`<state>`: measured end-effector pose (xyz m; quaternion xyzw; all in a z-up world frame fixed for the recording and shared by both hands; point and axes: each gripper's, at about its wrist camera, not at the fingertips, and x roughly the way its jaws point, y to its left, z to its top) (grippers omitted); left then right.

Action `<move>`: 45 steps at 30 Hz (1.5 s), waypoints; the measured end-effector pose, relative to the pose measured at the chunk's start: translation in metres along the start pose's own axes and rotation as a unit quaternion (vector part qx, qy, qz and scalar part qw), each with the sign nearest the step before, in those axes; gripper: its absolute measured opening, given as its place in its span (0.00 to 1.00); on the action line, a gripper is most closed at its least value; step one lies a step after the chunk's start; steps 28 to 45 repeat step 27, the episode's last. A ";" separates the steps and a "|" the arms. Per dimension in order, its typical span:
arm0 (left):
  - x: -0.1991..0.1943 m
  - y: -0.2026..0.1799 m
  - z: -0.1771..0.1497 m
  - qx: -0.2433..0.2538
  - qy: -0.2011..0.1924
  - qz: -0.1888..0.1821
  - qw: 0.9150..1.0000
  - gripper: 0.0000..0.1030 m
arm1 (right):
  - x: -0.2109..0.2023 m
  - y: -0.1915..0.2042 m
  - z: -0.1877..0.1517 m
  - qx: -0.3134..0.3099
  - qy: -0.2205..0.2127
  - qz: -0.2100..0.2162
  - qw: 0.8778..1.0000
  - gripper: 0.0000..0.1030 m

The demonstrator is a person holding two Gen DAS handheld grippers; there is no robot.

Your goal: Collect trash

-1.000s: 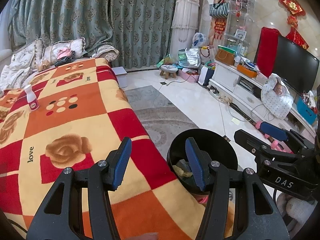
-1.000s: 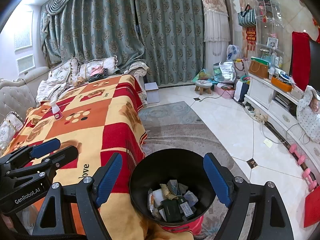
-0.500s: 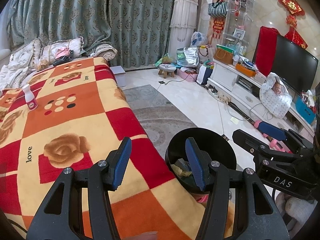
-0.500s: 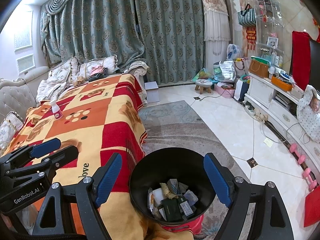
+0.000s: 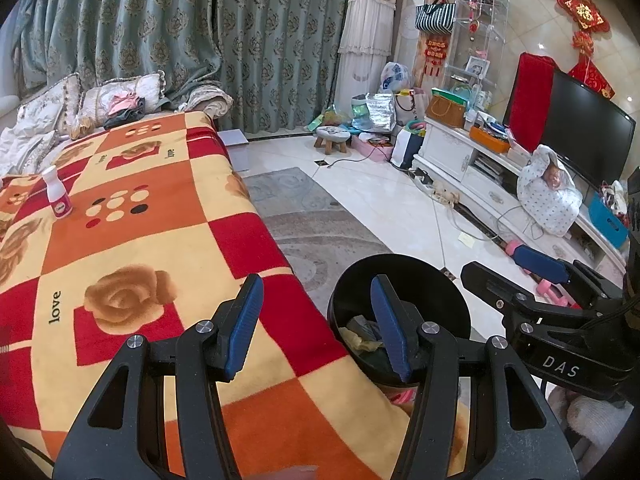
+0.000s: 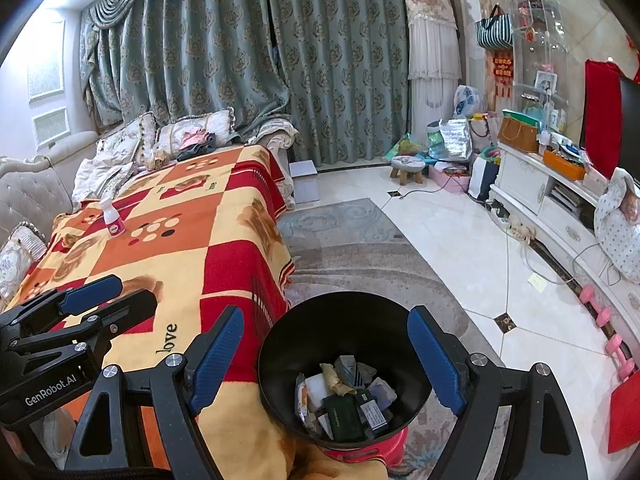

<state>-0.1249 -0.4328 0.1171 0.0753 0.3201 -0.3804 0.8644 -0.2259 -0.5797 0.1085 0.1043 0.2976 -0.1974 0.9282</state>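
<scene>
A black trash bin stands on the floor by the blanket's near corner, holding several boxes and wrappers. It also shows in the left wrist view. A small white bottle with a pink label stands upright far off on the checked blanket; it also shows in the right wrist view. My left gripper is open and empty above the blanket's edge, left of the bin. My right gripper is open wide and empty, above the bin.
Pillows and clothes lie at the sofa's far end. A grey rug and tiled floor lie right of the sofa. A white TV cabinet with a TV lines the right wall. Pink dumbbells and a small stool stand on the floor.
Both grippers stay open and nearly still. The left wrist view has shifted very slightly; nothing was picked up or dropped.
</scene>
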 end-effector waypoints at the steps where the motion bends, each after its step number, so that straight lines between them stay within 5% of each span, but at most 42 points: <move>1: 0.000 0.000 0.000 0.000 0.001 0.000 1.000 0.53 | 0.000 0.000 0.000 0.000 0.000 0.000 1.000 0.80; 45: 0.007 0.004 -0.004 -0.008 0.020 -0.020 1.000 0.53 | 0.008 -0.002 -0.006 -0.001 0.016 -0.005 1.000 0.81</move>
